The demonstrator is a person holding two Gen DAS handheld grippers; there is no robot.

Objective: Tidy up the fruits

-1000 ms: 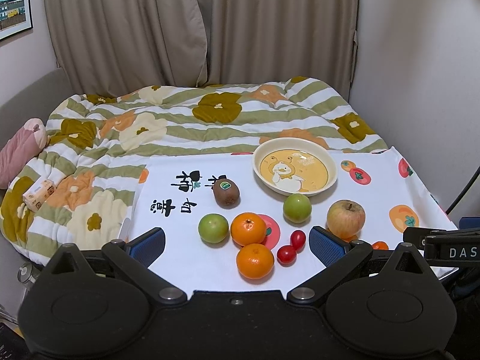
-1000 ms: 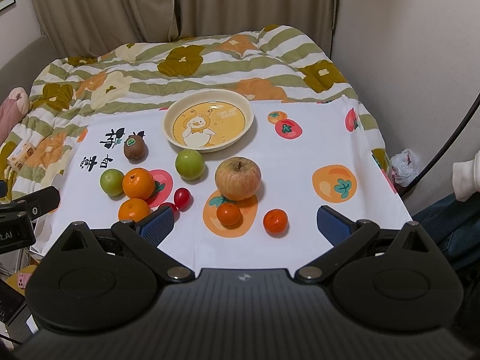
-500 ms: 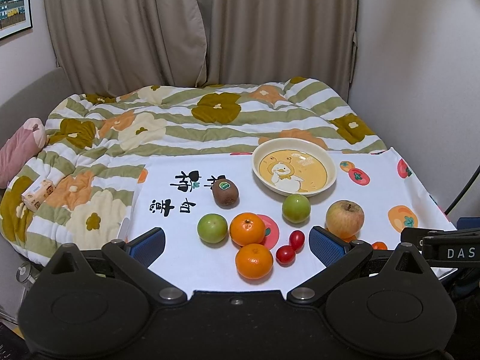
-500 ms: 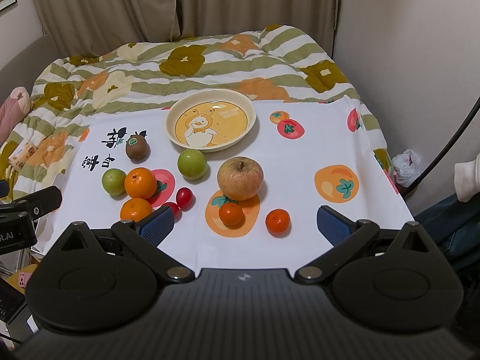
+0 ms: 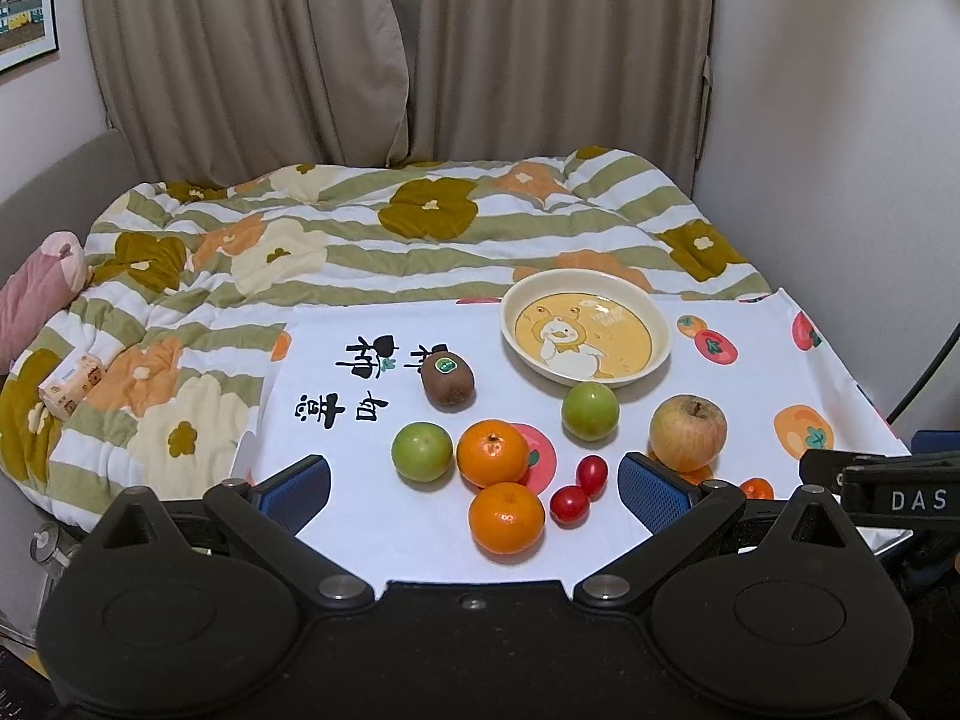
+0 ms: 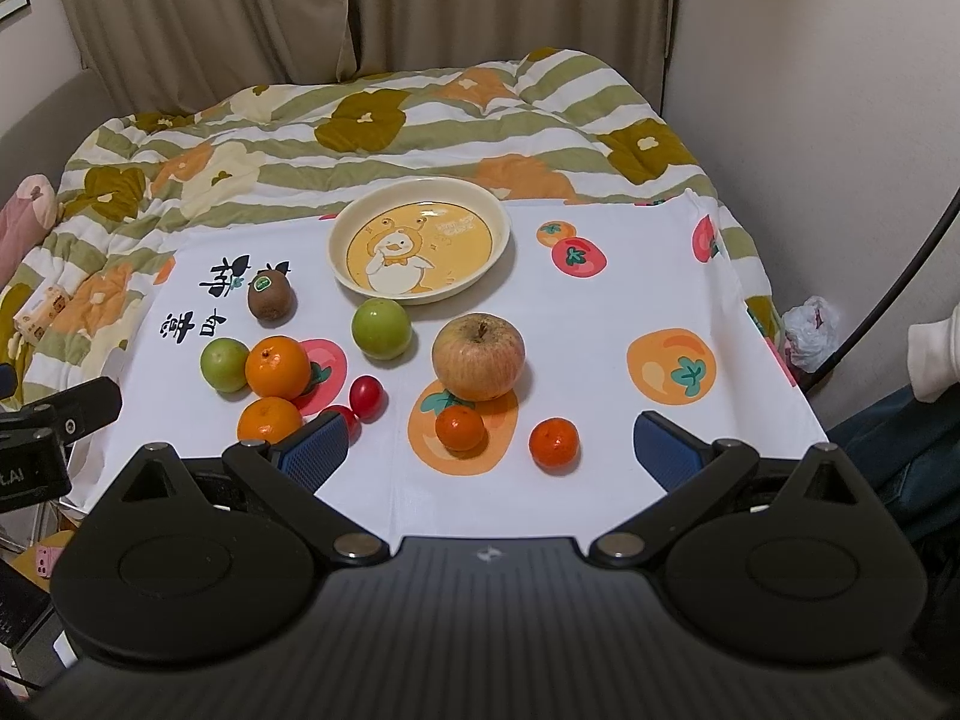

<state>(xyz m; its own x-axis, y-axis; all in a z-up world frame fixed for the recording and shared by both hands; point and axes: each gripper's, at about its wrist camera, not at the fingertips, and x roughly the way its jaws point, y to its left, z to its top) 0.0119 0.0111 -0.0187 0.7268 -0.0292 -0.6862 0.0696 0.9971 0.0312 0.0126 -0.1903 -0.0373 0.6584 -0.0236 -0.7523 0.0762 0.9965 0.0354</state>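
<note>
A cream plate with a duck picture point(image 5: 585, 336) point(image 6: 420, 240) lies empty at the back of a white printed cloth point(image 5: 372, 546) point(image 6: 600, 312). In front of it sit a kiwi point(image 5: 447, 382) point(image 6: 270, 296), two green fruits point(image 5: 590, 411) point(image 5: 421, 452), two oranges point(image 5: 492, 453) point(image 5: 507, 517), two cherry tomatoes point(image 5: 591, 474) point(image 5: 569, 504), an apple point(image 5: 687, 425) point(image 6: 478, 356) and two small tangerines point(image 6: 459, 427) point(image 6: 554, 443). My left gripper point(image 5: 474, 480) hangs open before the oranges. My right gripper point(image 6: 491, 441) is open too, low over the tangerines, holding nothing.
The cloth lies on a bed with a flowered, striped quilt point(image 5: 300, 252). Curtains point(image 5: 420, 48) hang behind, and a wall point(image 6: 840, 120) stands close on the right. A tissue pack point(image 5: 71, 381) and a pink cushion point(image 5: 36, 294) lie at the left. A sleeve point(image 6: 933, 354) shows at the right.
Both grippers have crept slightly forward toward the fruit. No fruit has moved and both stay open.
</note>
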